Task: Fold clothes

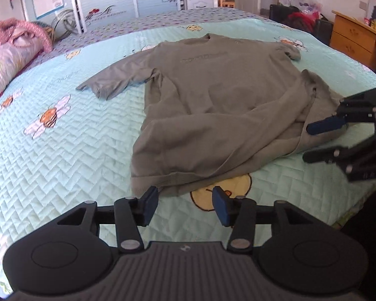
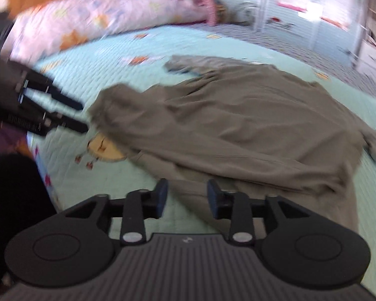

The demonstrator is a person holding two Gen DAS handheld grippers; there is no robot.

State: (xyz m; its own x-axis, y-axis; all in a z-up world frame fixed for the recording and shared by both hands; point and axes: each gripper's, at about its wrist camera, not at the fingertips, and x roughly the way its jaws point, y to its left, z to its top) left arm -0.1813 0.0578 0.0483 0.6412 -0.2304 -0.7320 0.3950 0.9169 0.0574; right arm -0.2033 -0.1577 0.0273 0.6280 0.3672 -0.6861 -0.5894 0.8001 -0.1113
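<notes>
An olive-grey T-shirt (image 1: 213, 95) lies front up on the bed, with its collar at the far end, one sleeve spread to the left and the lower right part rumpled. My left gripper (image 1: 185, 202) hovers just short of the near hem; it is open with only bedspread between its fingers. My right gripper (image 1: 309, 141) comes in from the right beside the shirt's rumpled corner, also open. In the blurred right wrist view the right gripper (image 2: 187, 195) stands open over the shirt's (image 2: 238, 125) edge. There the left gripper (image 2: 81, 116) sits open at the left, by the hem.
A mint quilted bedspread (image 1: 75, 138) with bee prints covers the bed. A pink-lilac rolled quilt (image 1: 7, 62) and a pink knit (image 1: 22, 31) lie at the far left. A wooden desk (image 1: 351, 37) and dark bags (image 1: 298, 17) stand on the right. The person's dark clothing (image 2: 12, 193) fills the lower left.
</notes>
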